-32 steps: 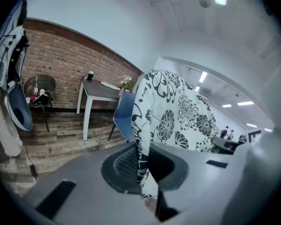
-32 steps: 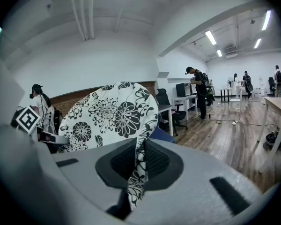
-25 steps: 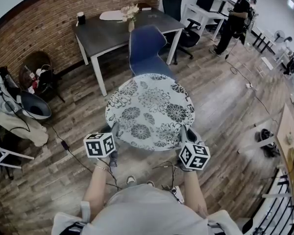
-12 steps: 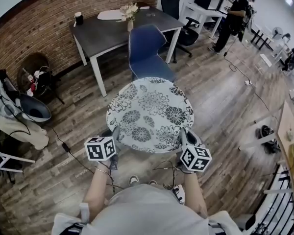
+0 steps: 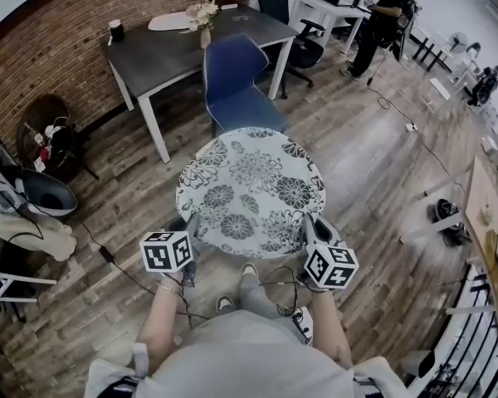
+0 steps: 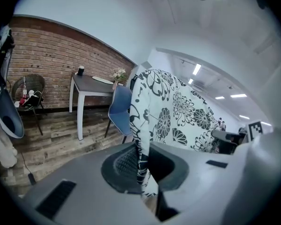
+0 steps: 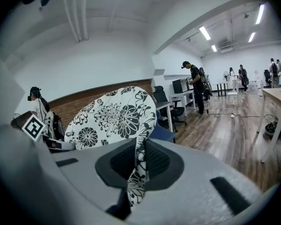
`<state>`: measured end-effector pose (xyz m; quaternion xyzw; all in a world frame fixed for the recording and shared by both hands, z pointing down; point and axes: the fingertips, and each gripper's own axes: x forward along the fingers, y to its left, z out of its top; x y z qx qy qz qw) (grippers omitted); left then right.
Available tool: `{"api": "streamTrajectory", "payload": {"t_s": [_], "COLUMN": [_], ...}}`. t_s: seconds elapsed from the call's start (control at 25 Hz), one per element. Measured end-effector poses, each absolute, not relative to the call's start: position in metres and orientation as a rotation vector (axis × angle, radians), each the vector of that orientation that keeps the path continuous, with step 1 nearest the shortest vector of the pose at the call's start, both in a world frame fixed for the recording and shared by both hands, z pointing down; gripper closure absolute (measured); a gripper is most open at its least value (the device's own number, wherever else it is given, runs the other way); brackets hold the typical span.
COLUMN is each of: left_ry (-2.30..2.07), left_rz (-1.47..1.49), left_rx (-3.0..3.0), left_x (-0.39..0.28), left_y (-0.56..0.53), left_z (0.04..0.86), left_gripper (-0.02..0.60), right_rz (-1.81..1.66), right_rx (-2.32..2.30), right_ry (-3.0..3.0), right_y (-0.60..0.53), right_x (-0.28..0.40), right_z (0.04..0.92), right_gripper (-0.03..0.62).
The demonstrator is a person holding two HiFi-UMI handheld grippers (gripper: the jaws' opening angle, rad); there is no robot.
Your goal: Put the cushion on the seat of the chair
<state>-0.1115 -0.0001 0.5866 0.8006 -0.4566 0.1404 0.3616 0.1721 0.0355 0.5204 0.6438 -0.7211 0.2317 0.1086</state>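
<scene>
Left claw (image 5: 191, 227) and right claw (image 5: 309, 225) each pinch the cushion's (image 5: 251, 191) near edge, holding it flat in the air just short of the chair (image 5: 231, 69), so I judge I'm mid-carry and must next bring it over the seat (image 5: 239, 109) and lower it.

The plank floor (image 5: 373, 164) bears a blue chair (image 5: 232, 65), a dark table (image 5: 183, 40) and a cable (image 5: 108, 255).

The cushion (image 5: 251, 191) hides part of the chair (image 5: 232, 73) seat.

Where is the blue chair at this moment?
In the head view, the blue chair stands top centre, beside the dark table, just beyond the cushion.
</scene>
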Motion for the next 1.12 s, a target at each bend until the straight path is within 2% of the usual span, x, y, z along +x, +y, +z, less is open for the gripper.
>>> {"api": "streamTrajectory", "payload": {"t_s": [0.28, 0.56, 1.12], "left_ry": [-1.12, -1.153, -1.223], "left_rz": [0.327, 0.343, 0.277], "left_rx": [2.165, 2.164, 2.14], "left_x": [-0.154, -0.109, -0.08], "left_y": [0.091, -0.003, -0.059], "left_z": [0.571, 0.544, 0.573], "left_gripper": [0.568, 0.568, 0.568], "right_rz": [0.638, 0.675, 0.624], "right_rx": [2.035, 2.017, 1.953], "right_ry": [-2.113, -2.171, -2.222], "right_y": [0.14, 0.038, -0.03], "right_x": [0.127, 0.173, 0.201], "right_z": [0.503, 0.486, 0.511], "right_gripper": [0.568, 0.568, 0.568]}}
